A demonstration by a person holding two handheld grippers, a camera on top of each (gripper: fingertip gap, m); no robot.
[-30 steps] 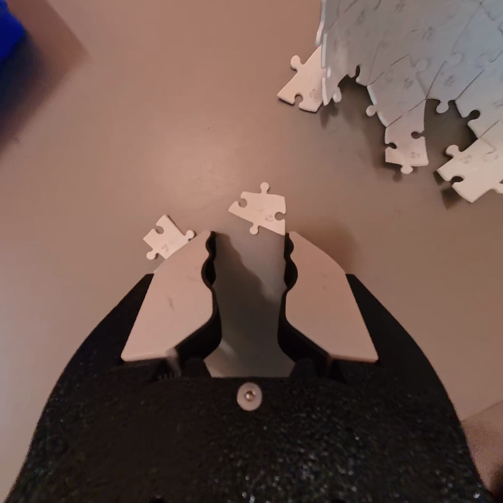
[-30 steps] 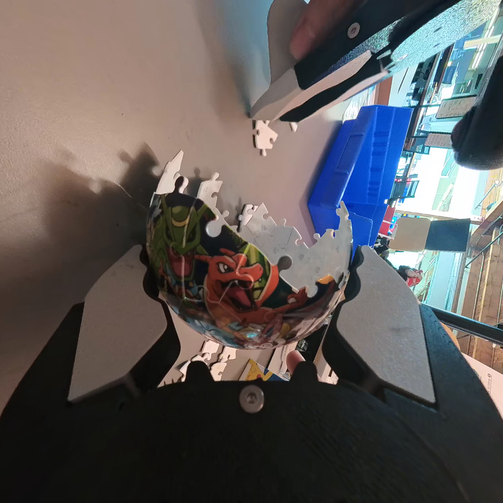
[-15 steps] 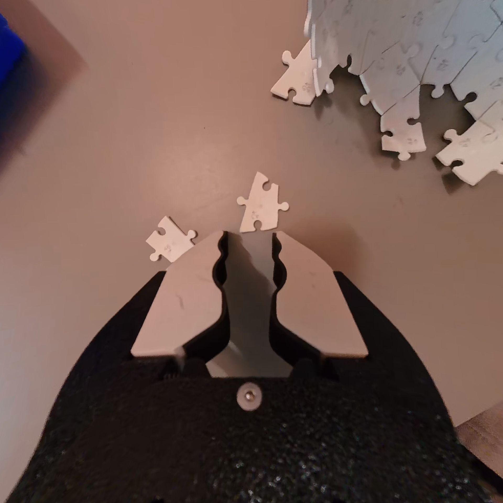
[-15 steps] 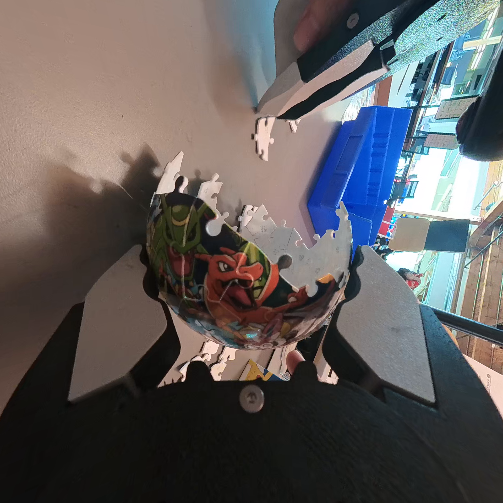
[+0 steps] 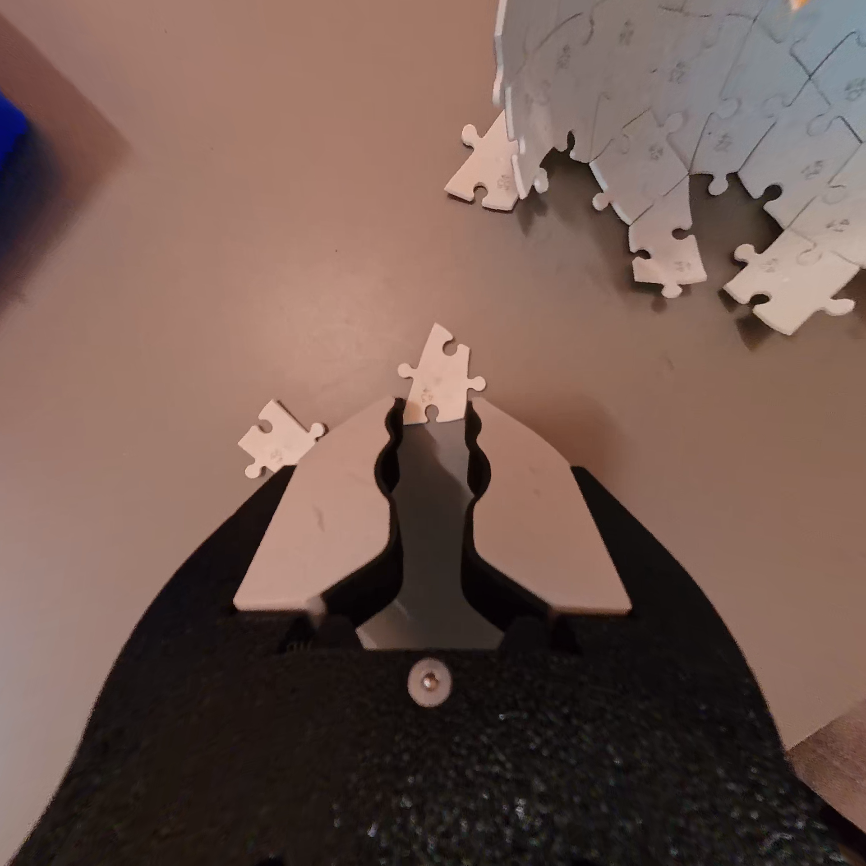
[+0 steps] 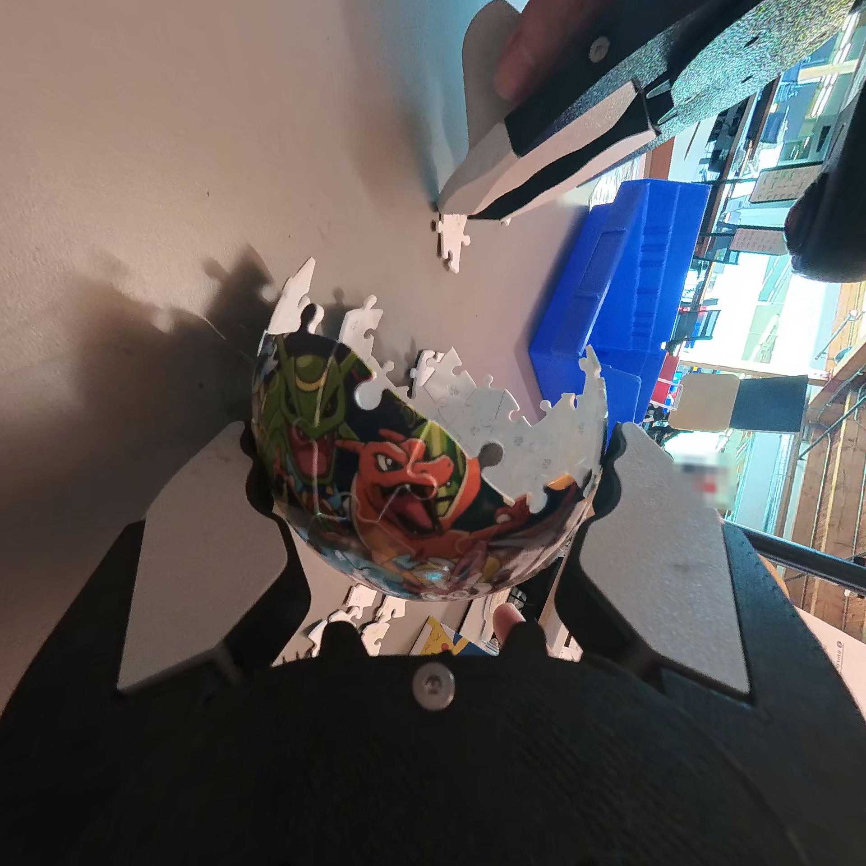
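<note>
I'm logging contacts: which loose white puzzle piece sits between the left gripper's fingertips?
The upright loose piece straight ahead, its lower edge between the left gripper tips. The other loose piece lies outside the left finger.

Premises appear to be a workshop or industrial work hall: plain grey tabletop [image 6: 164, 140], blue plastic storage bin [image 6: 623, 300] at its edge, exposed timber framing [image 6: 839, 492] and metal racking [image 6: 703, 323] behind; large bright windows, signboards hung high
</note>
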